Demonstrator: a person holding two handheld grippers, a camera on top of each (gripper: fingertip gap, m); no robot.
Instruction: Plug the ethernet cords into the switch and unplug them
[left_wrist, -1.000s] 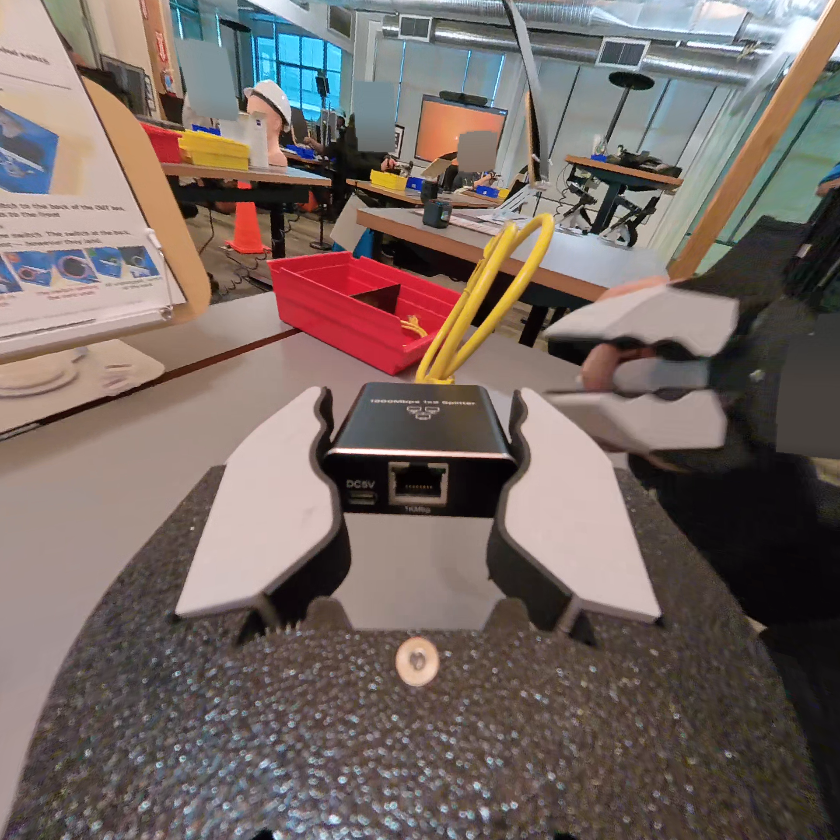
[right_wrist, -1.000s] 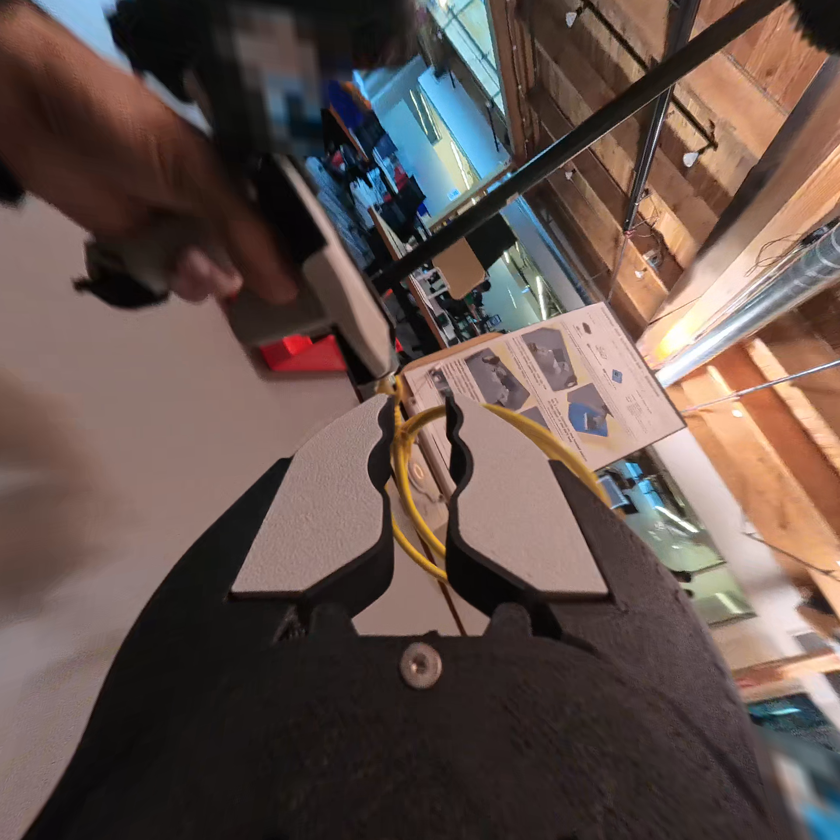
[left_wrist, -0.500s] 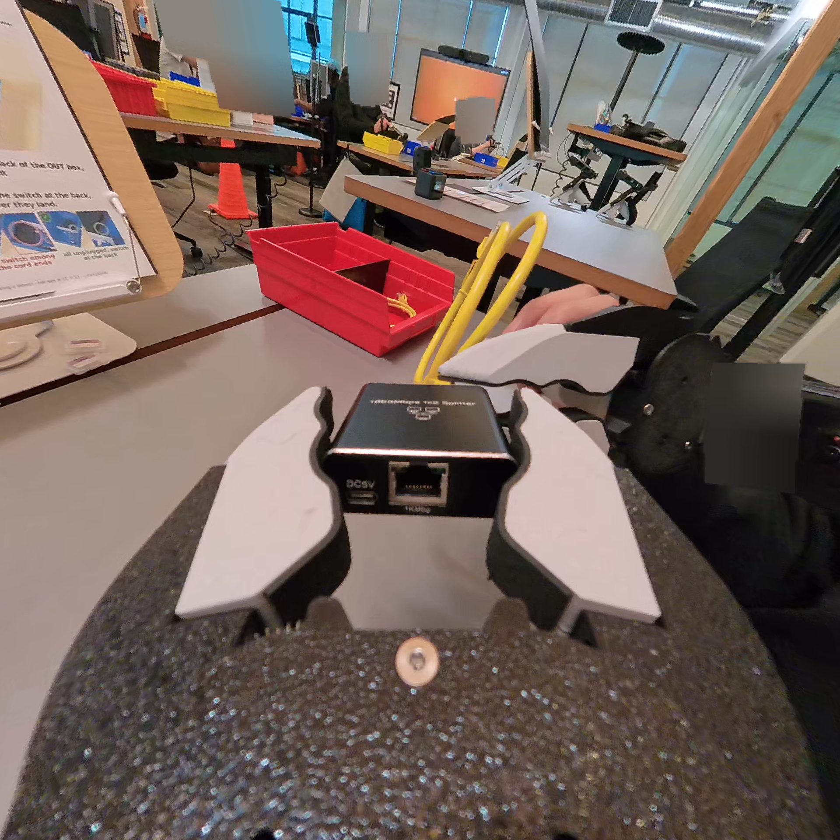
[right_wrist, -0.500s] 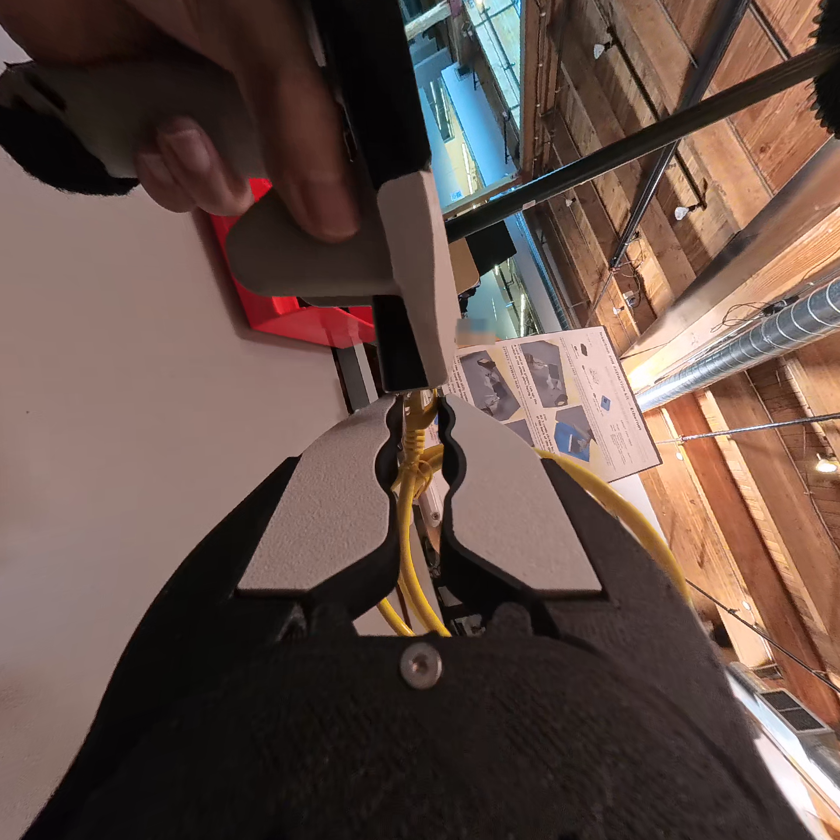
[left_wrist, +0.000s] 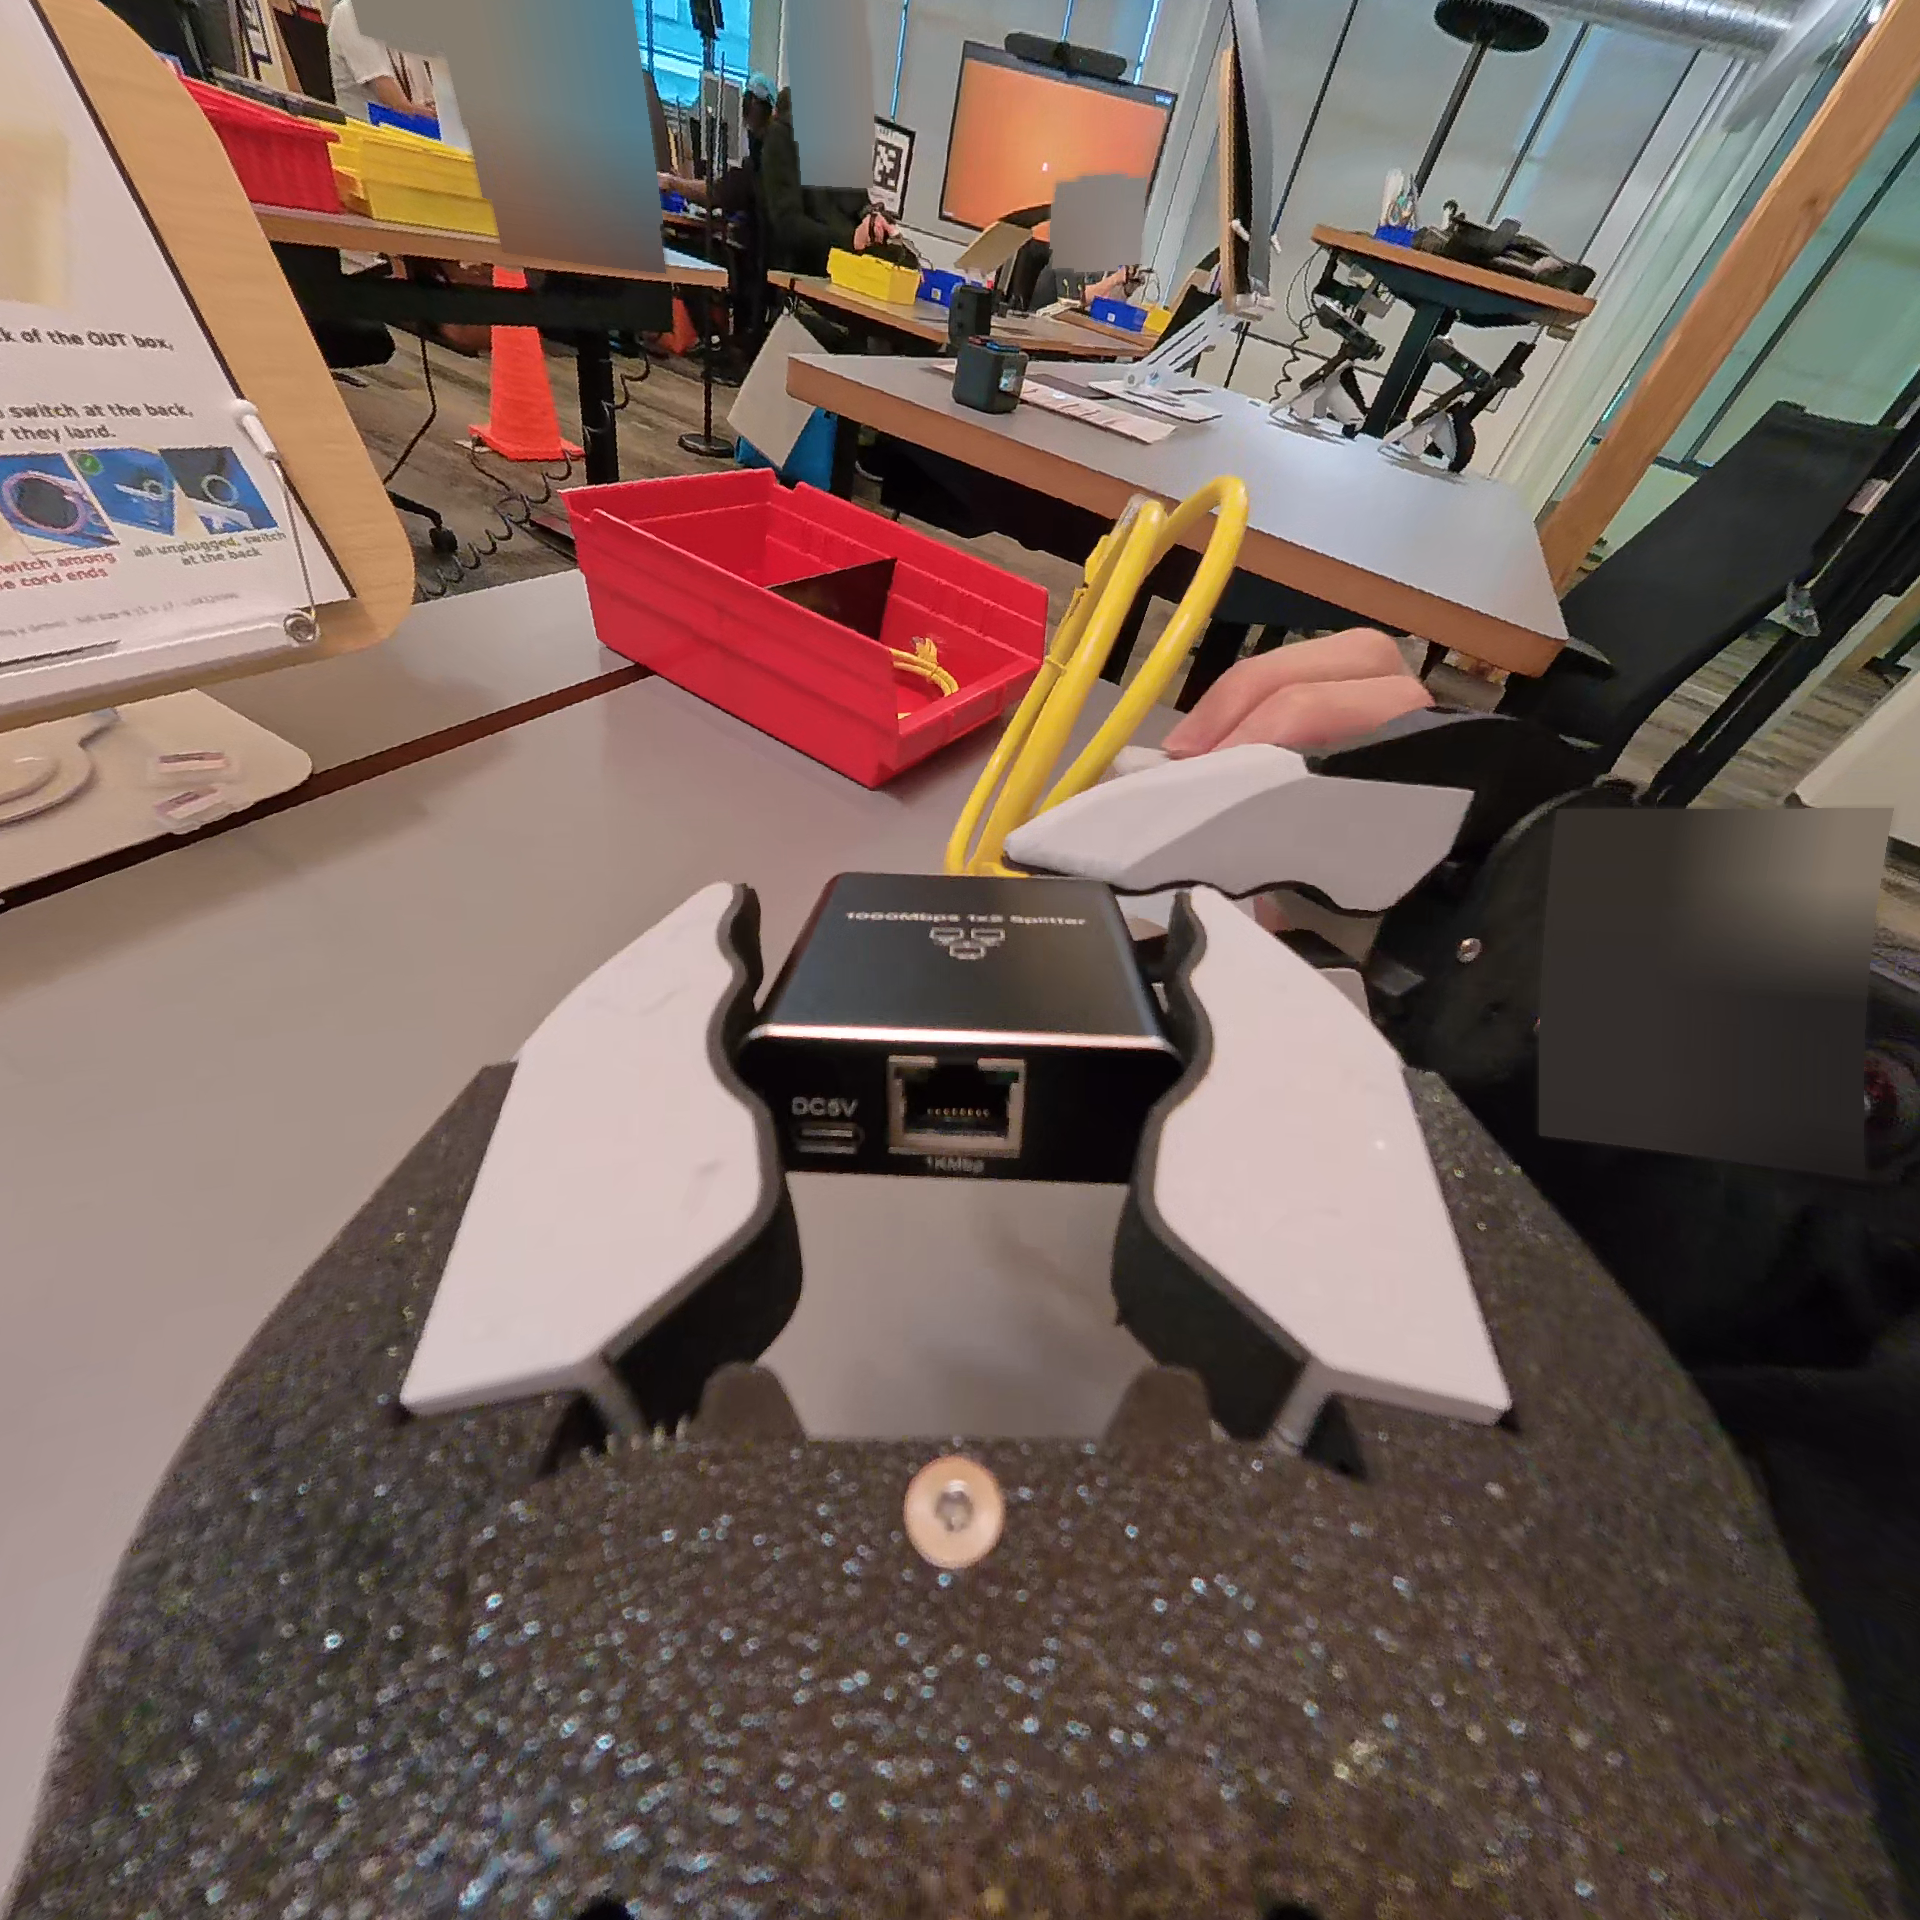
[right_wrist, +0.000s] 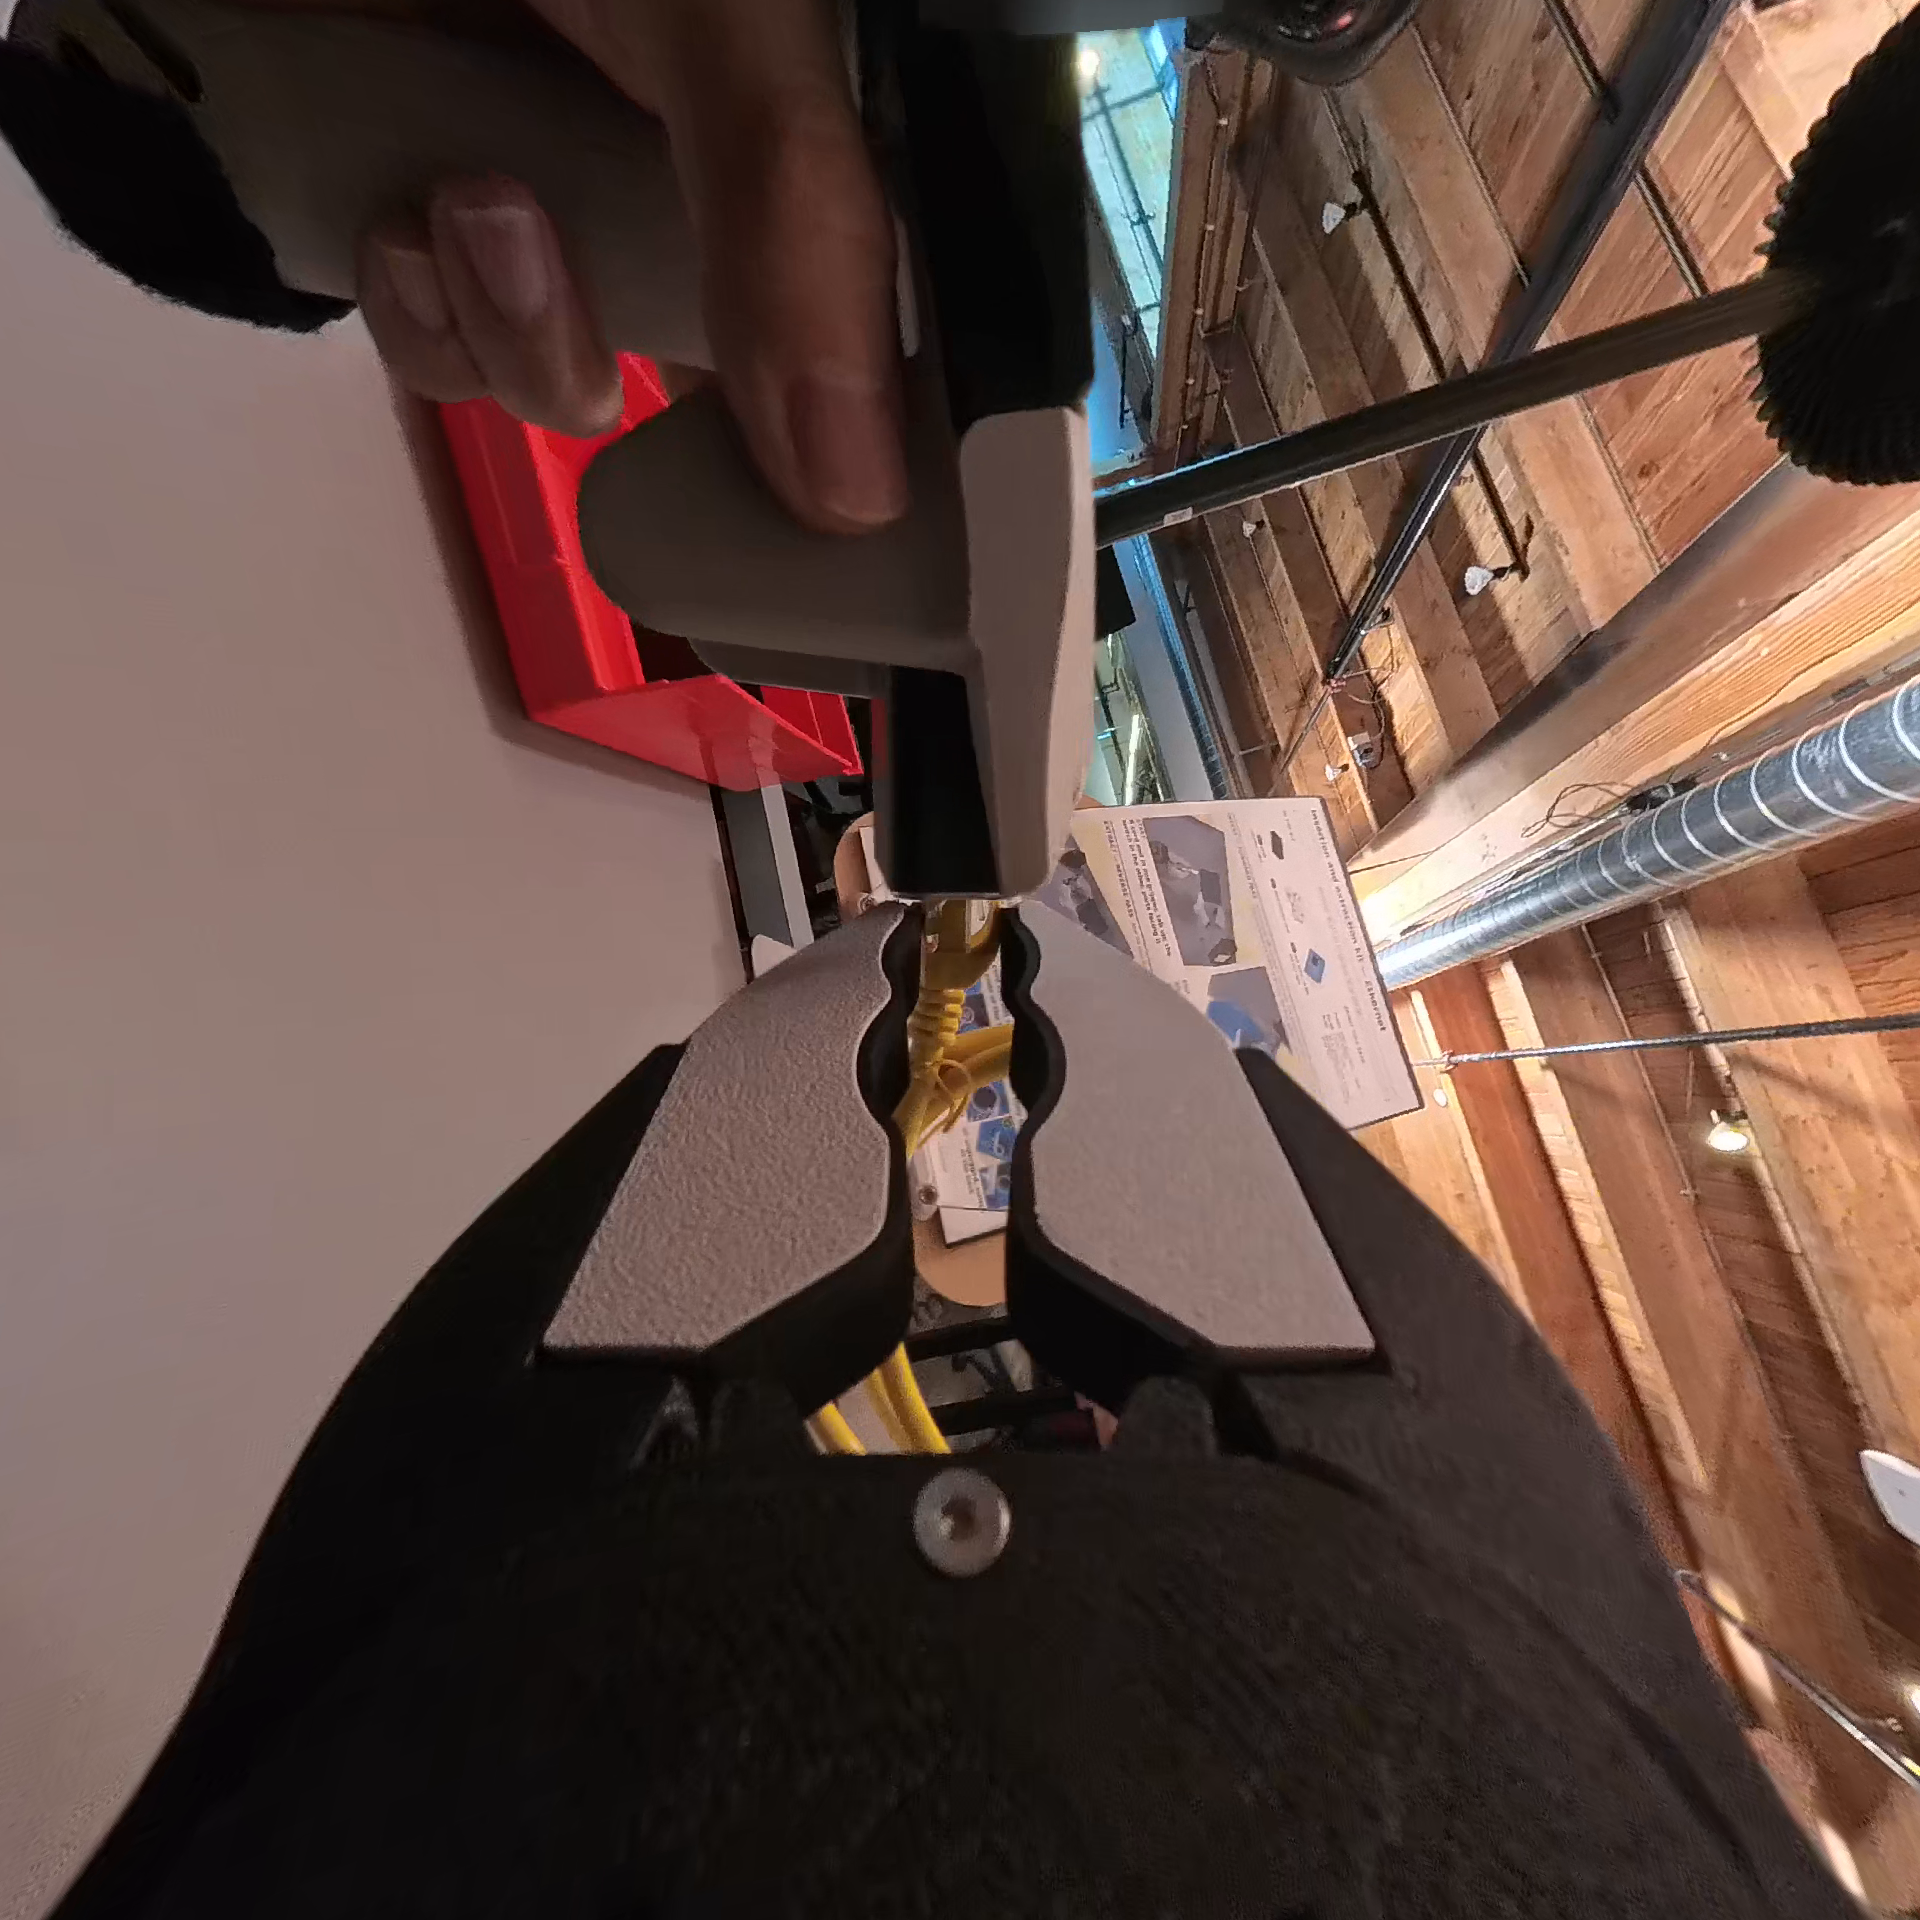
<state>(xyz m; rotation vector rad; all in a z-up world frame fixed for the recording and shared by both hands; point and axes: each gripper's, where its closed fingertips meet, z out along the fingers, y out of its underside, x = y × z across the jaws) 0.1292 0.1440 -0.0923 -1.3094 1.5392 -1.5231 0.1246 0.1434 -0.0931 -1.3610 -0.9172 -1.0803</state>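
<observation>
Left wrist view, far left: instruction sheet (left_wrist: 114, 436) on a wooden stand (left_wrist: 301, 416), set on the grey desk (left_wrist: 260, 987). Right of it, farther back, a red bin (left_wrist: 790, 623) holding a black divider and a small coiled yellow cord (left_wrist: 925, 675). Centre, near: left gripper (left_wrist: 961, 997), its jaws clamped on the two sides of the black switch (left_wrist: 966, 977), which is held level, just above the desk. The switch's near face shows one empty ethernet port beside a small power port. From the far side of the switch, yellow ethernet cords (left_wrist: 1132, 644) rise in a tall loop — one free connector shows at the top of the loop. Right of the switch: right gripper (left_wrist: 1049, 857), turned on its side, tip at the far right corner of the switch where the cords leave it; a hand (left_wrist: 1299, 686) grips its handle. Right wrist view: right gripper (right_wrist: 961, 935) jaws drawn in on the yellow connector boot (right_wrist: 951, 971) of a cord, narrow gap, connector end against the switch's far face (right_wrist: 930, 831); whether the plug is seated in its port cannot be told. Second cord strand (right_wrist: 904, 1403) runs back between the jaws.
</observation>
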